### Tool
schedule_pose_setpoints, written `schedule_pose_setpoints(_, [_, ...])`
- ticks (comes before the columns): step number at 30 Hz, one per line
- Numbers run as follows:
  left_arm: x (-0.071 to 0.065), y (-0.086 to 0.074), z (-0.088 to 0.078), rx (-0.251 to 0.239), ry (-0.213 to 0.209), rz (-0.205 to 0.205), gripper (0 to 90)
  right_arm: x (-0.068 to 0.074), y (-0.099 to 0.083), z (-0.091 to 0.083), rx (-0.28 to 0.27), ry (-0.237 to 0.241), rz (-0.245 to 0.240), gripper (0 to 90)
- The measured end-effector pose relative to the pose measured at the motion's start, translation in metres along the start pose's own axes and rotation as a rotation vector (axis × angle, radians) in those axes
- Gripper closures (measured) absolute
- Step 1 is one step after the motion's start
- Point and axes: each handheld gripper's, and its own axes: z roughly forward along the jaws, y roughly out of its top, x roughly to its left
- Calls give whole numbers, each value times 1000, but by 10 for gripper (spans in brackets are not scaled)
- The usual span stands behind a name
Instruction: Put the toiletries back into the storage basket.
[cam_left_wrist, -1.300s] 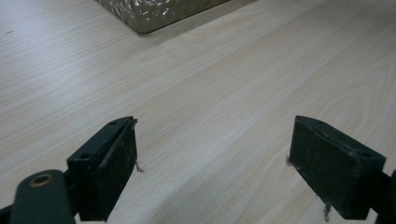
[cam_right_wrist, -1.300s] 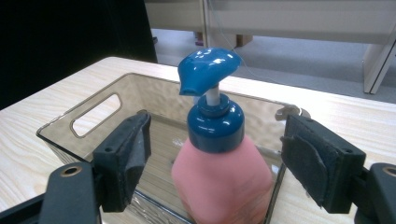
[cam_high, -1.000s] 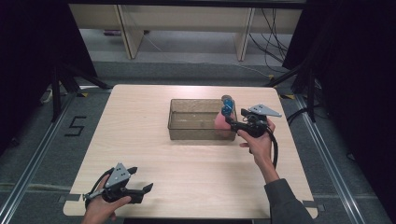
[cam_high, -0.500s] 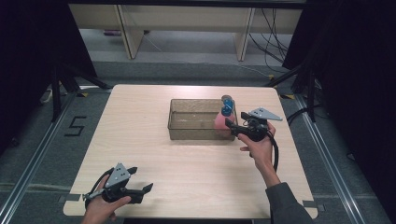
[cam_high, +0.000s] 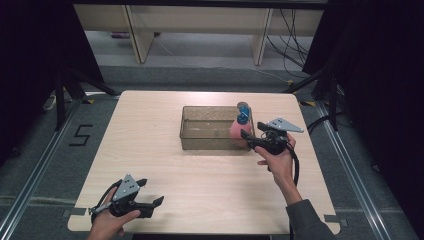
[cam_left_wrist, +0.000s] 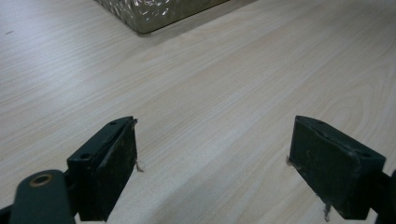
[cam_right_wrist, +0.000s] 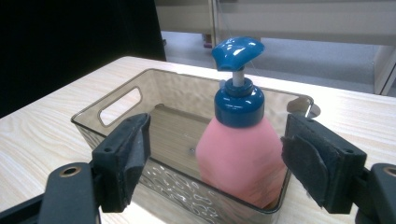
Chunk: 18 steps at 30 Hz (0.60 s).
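**Both tongs open, pump bottle standing in the bin**

Right gripper (cam_high: 248, 137) hovering at the right end of the clear plastic bin (cam_high: 200, 135), jaws spread wide and clamping nothing. Seen along those jaws in the right gripper view (cam_right_wrist: 215, 158): pads apart on either side of the pink pump bottle (cam_right_wrist: 240, 158), the left pad well clear of it, the right pad just beside its flank, contact not certain. Bottle upright inside the bin (cam_right_wrist: 116, 116), tucked into the near corner, blue collar and pump head (cam_right_wrist: 237, 51) rising above the rim. Same bottle in the high view (cam_high: 237, 127), at the bin's right end, just ahead of the jaw tips. Held from behind by the right hand (cam_high: 278, 159), grey three-cornered plate on top, cable trailing down along the forearm.

Left gripper (cam_high: 150, 195) low at the near left corner of the wooden table (cam_high: 150, 115), well apart from the bin, gripped by the left hand (cam_high: 112, 222). Jaws spread wide too, bare tabletop (cam_left_wrist: 210, 84) between the pads (cam_left_wrist: 123, 158) in the left gripper view, nothing grasped. Corner of the bin (cam_left_wrist: 154, 11) showing far off at the top of that view.
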Motion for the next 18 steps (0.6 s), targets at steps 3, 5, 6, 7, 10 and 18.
schedule_pose_setpoints(3, [0, 0, 0, 0, 1, 1, 147, 1, -1, -2, 5, 2, 6, 249])
schedule_pose_setpoints(5, [0, 0, 0, 0, 2, 0, 147, 2, -1, -3, 5, 10, 9, 249])
schedule_pose_setpoints(6, [0, 0, 0, -1, 2, 0, 147, 3, -1, -3, 5, 7, 16, 249])
schedule_pose_setpoints(7, [0, 0, 0, 0, 1, 0, 147, 3, -1, -4, 14, 7, 26, 249])
schedule_pose_setpoints(10, [0, 0, 0, 0, 1, 0, 147, 3, -1, -6, 17, 8, 6, 249])
schedule_pose_setpoints(18, [0, 0, 0, 0, 1, 0, 147, 6, -5, -9, 10, 24, 17, 247])
